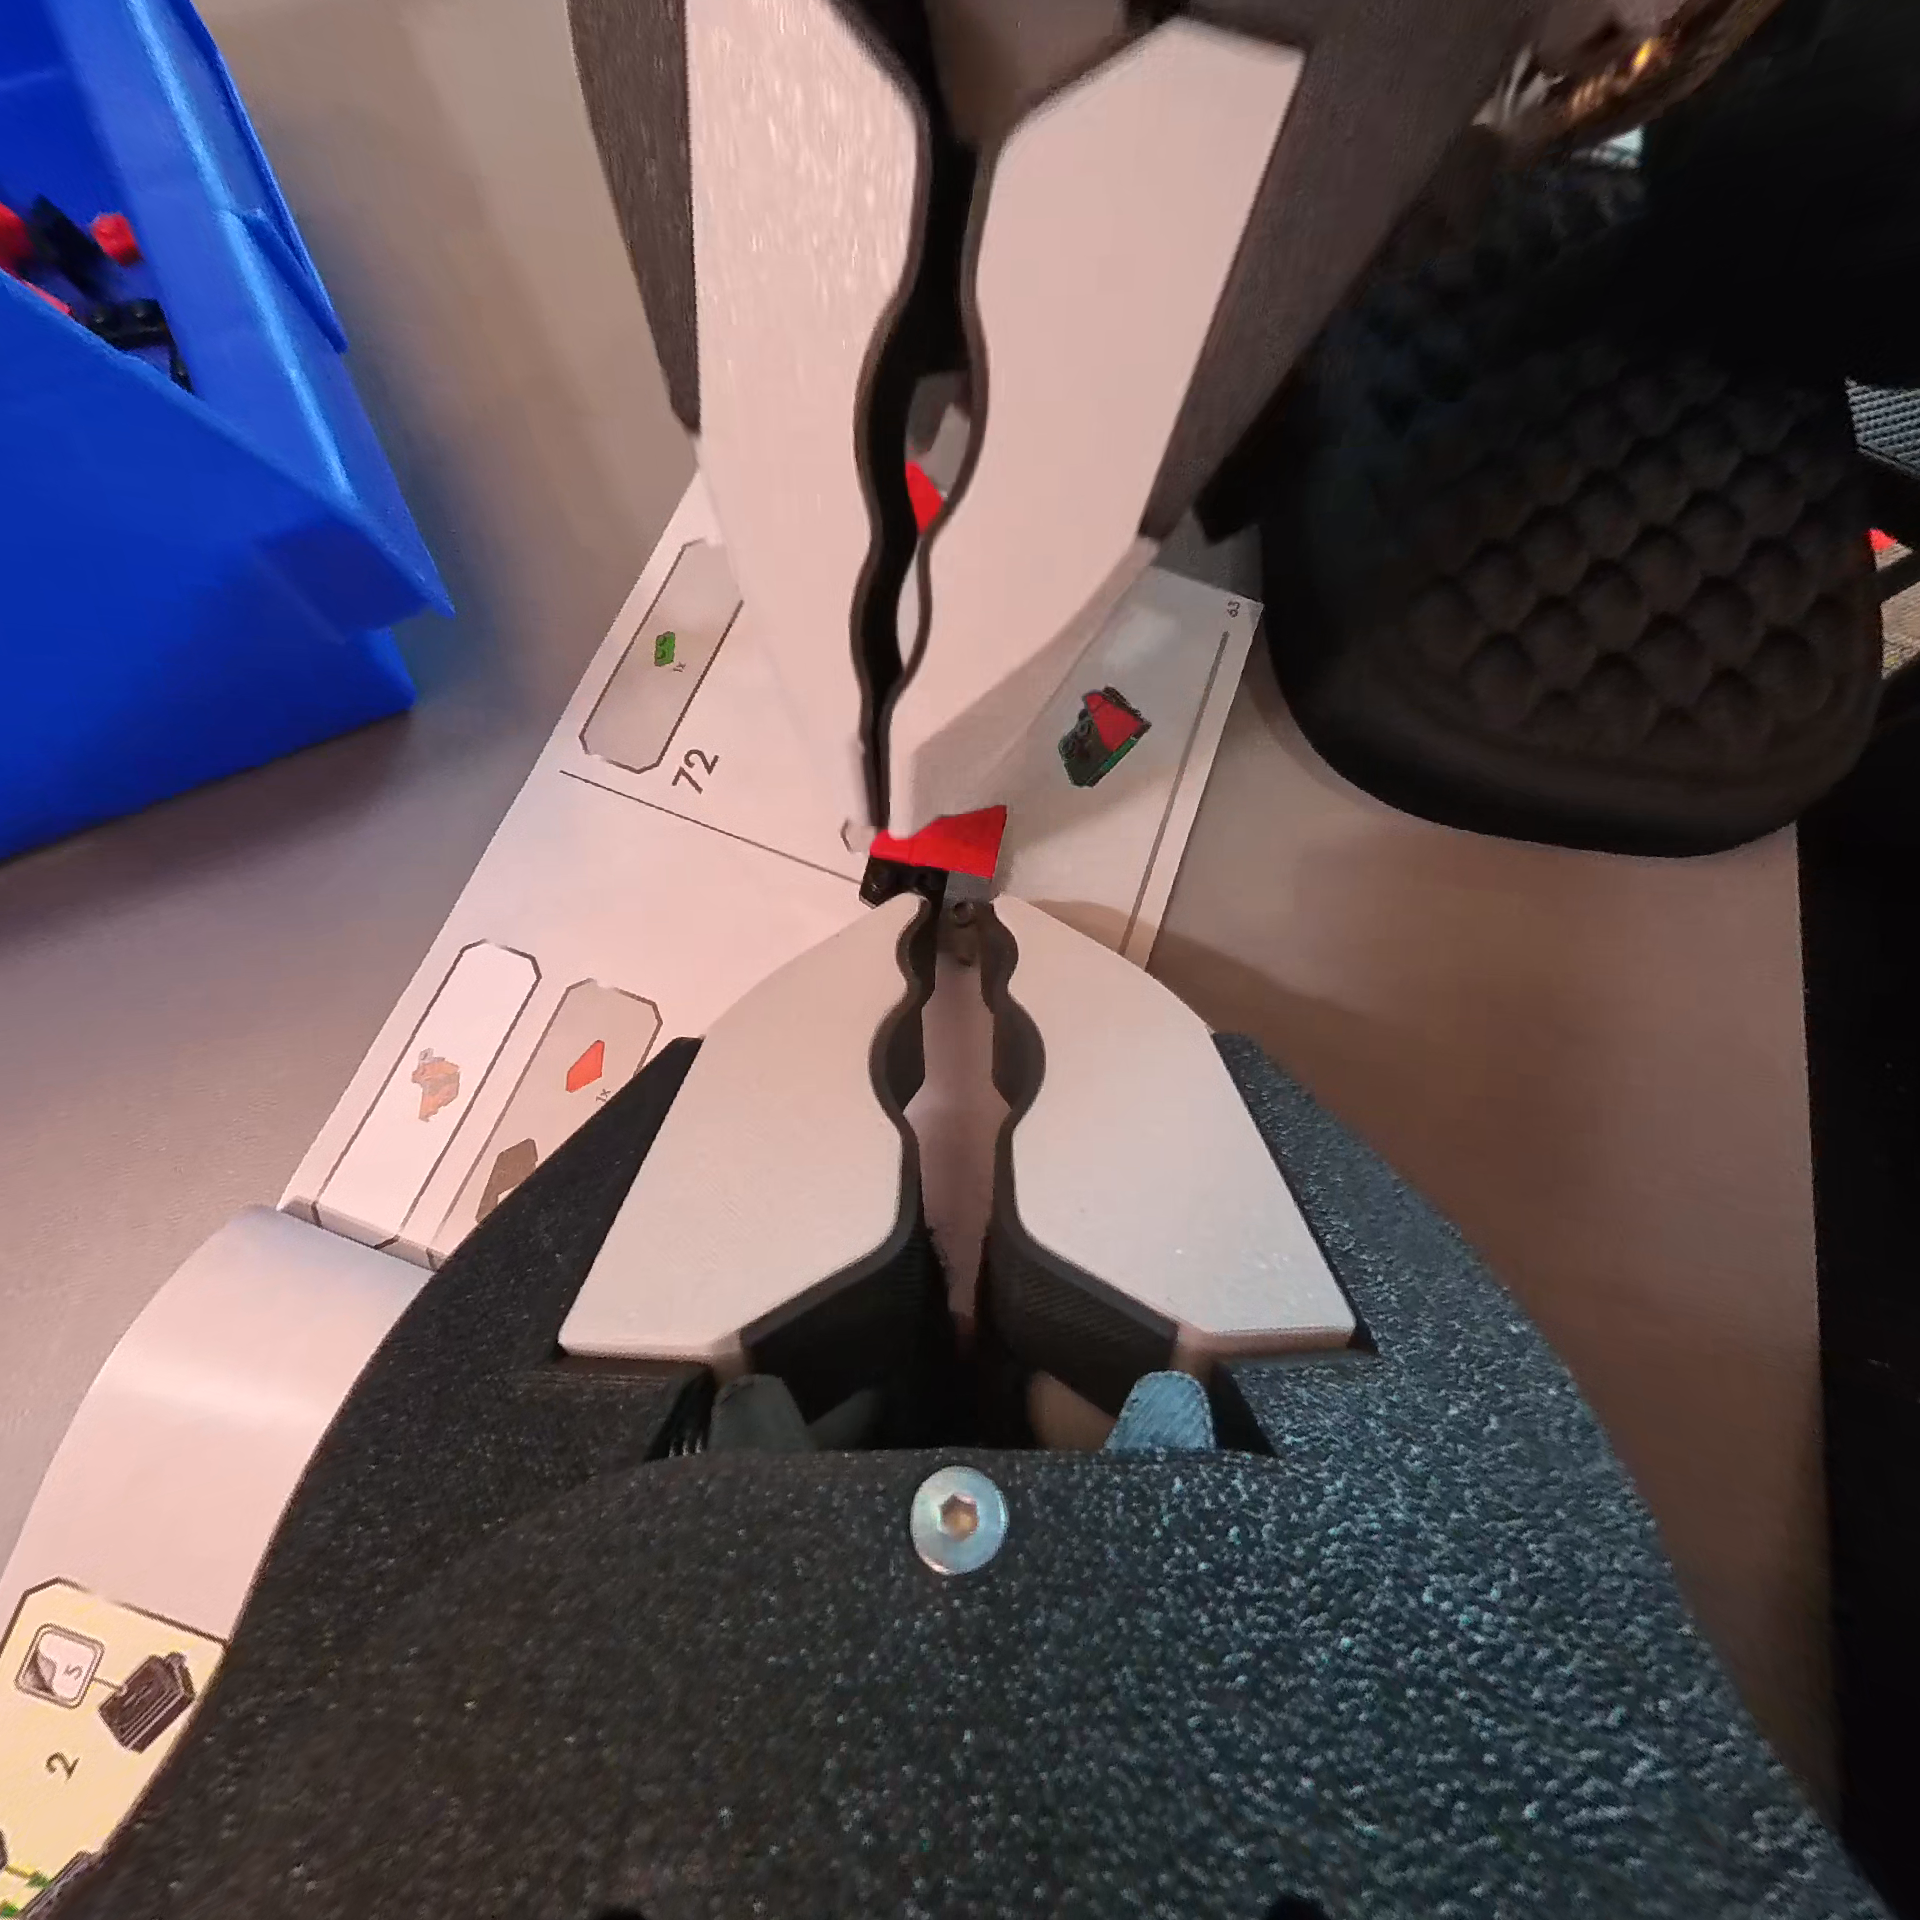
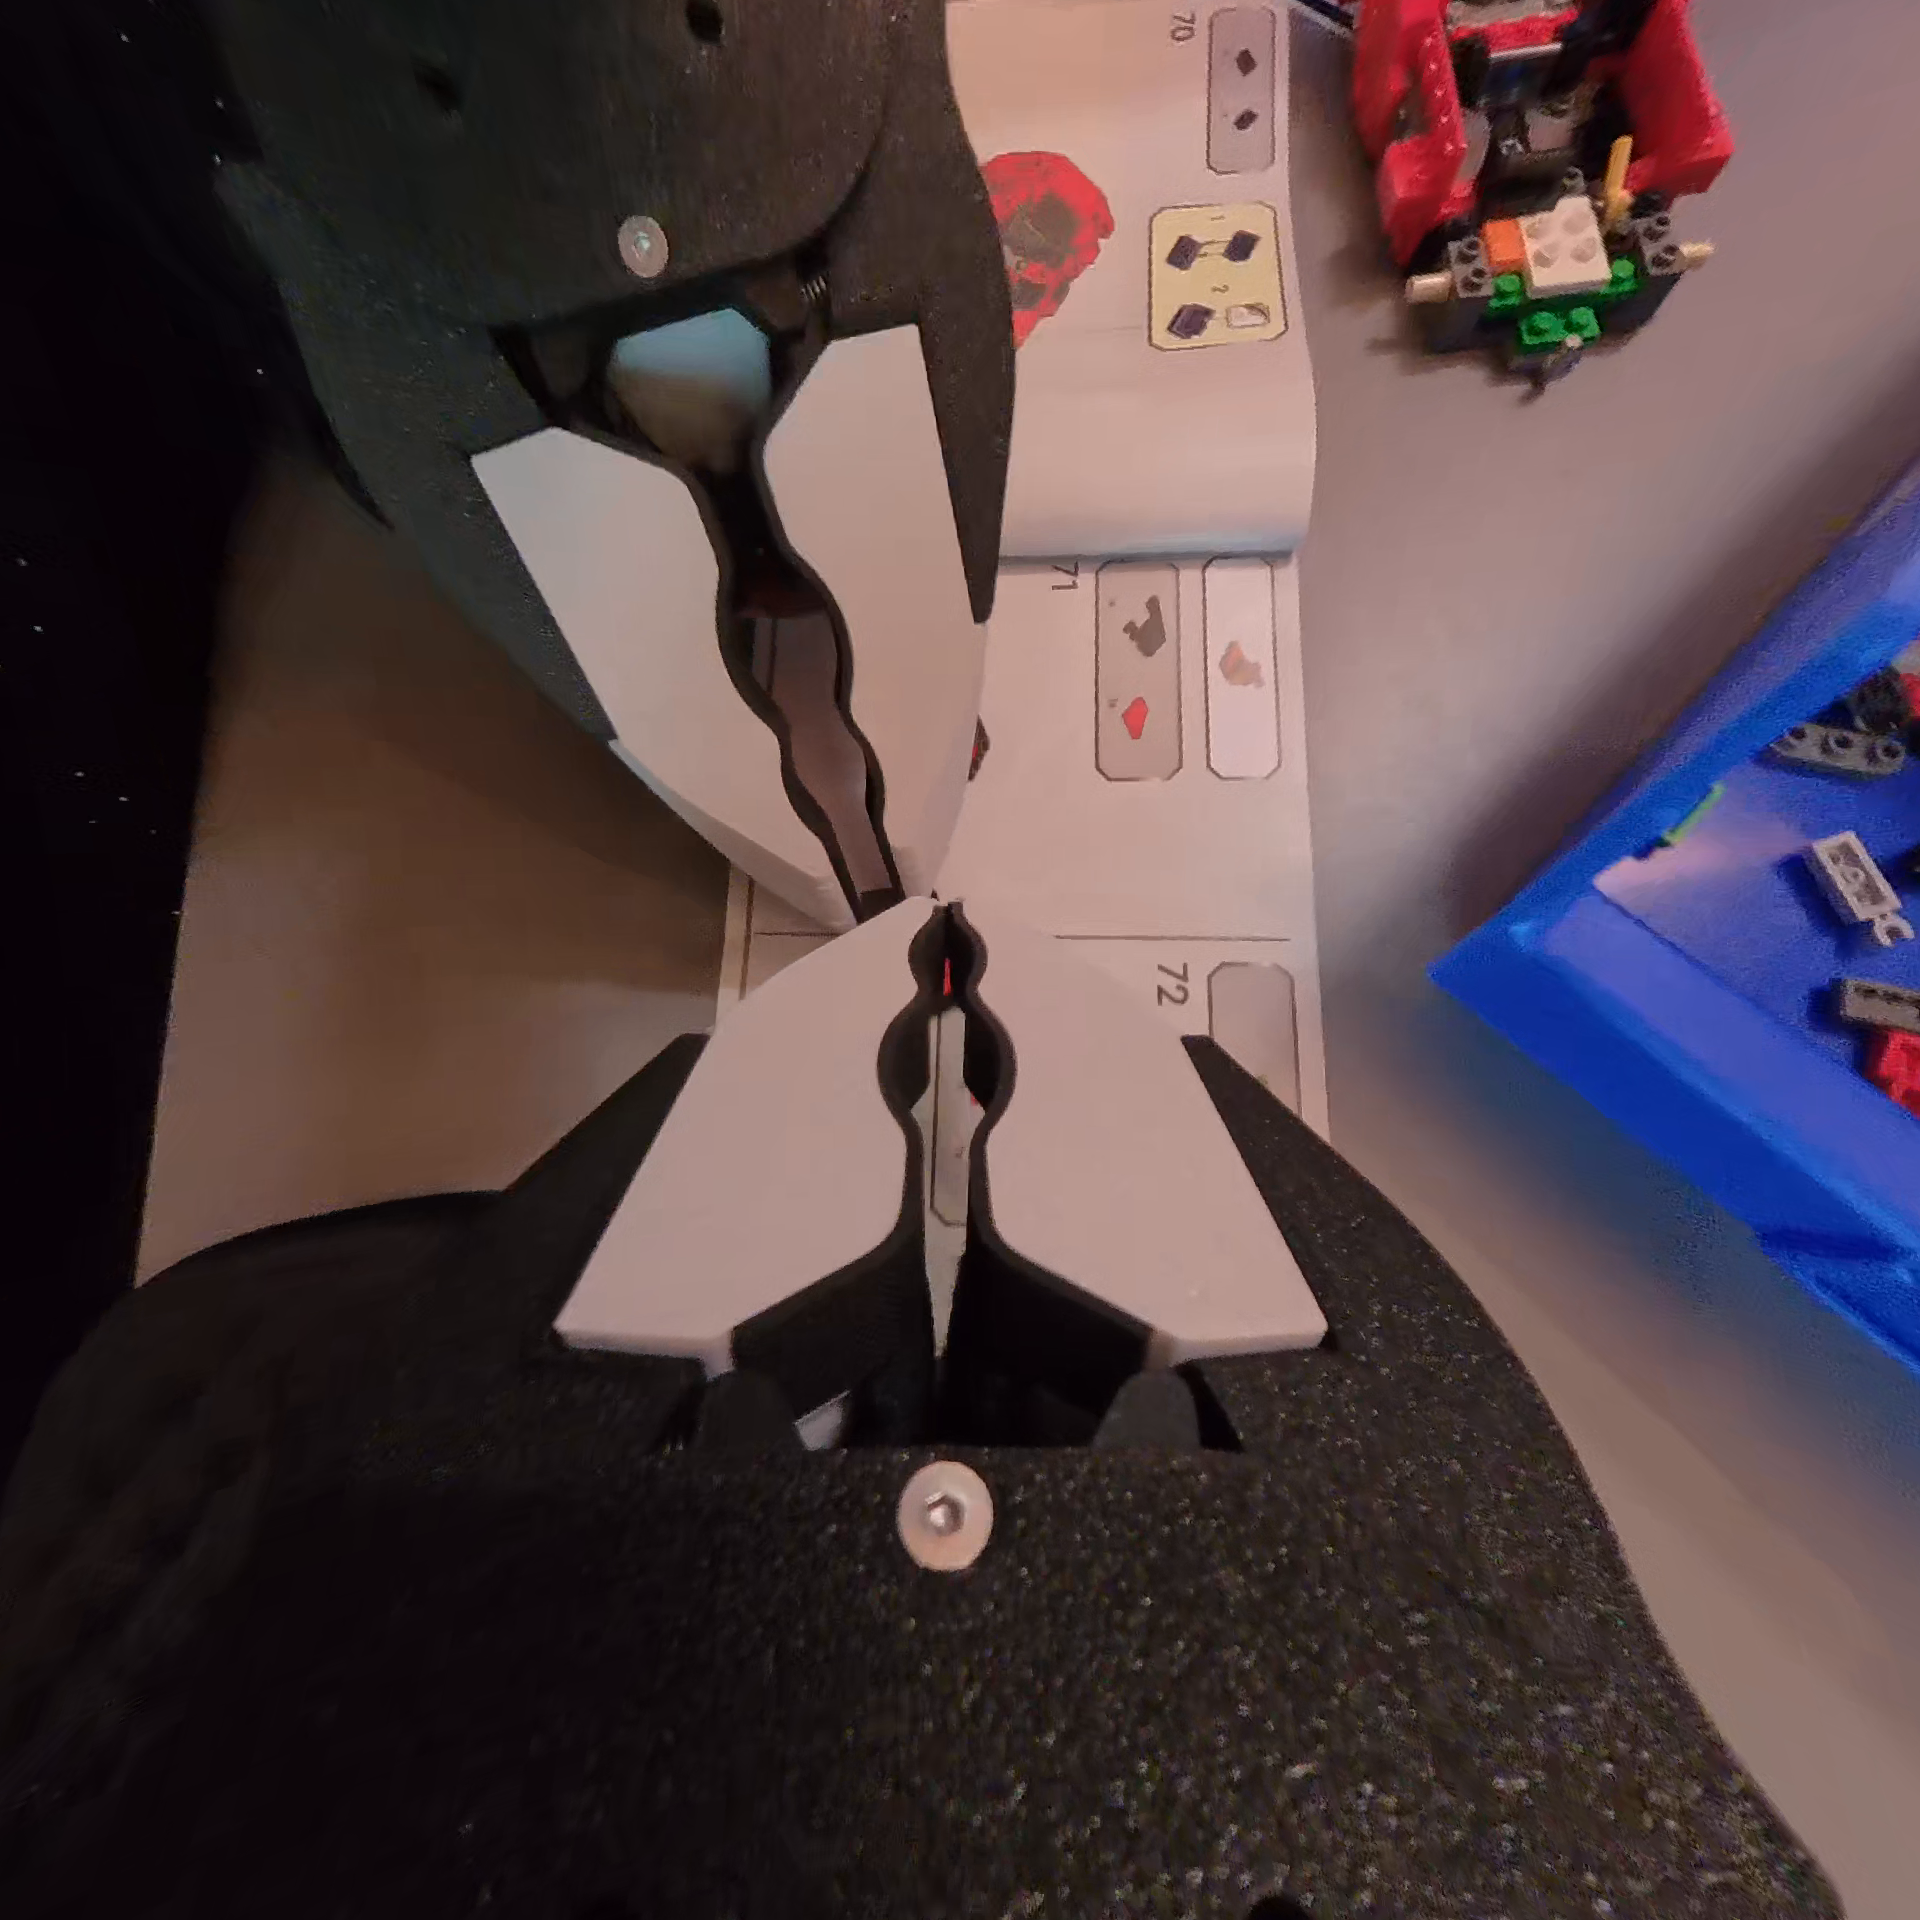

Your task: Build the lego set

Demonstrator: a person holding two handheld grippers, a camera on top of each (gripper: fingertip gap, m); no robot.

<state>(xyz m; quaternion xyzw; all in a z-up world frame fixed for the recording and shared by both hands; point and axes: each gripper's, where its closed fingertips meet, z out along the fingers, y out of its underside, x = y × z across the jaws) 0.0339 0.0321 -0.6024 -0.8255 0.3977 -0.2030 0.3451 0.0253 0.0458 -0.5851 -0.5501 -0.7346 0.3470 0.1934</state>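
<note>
I kept the work over the desk [image 1: 208, 1039], above the open manual [image 1: 665, 914], so the step pictures sat right under the join. The blue bin [image 1: 187, 499] of spare bricks lay beside it within reach, and the half-built model [image 2: 1538, 177] waited beyond the manual. My left tool [image 1: 956, 920] was clenched on a small grey piece, steadying it from below. My right tool [image 2: 948, 920] pinched the red slope [image 1: 951, 836] tight, tip to tip with the left, judged ready for pressing together.
</note>
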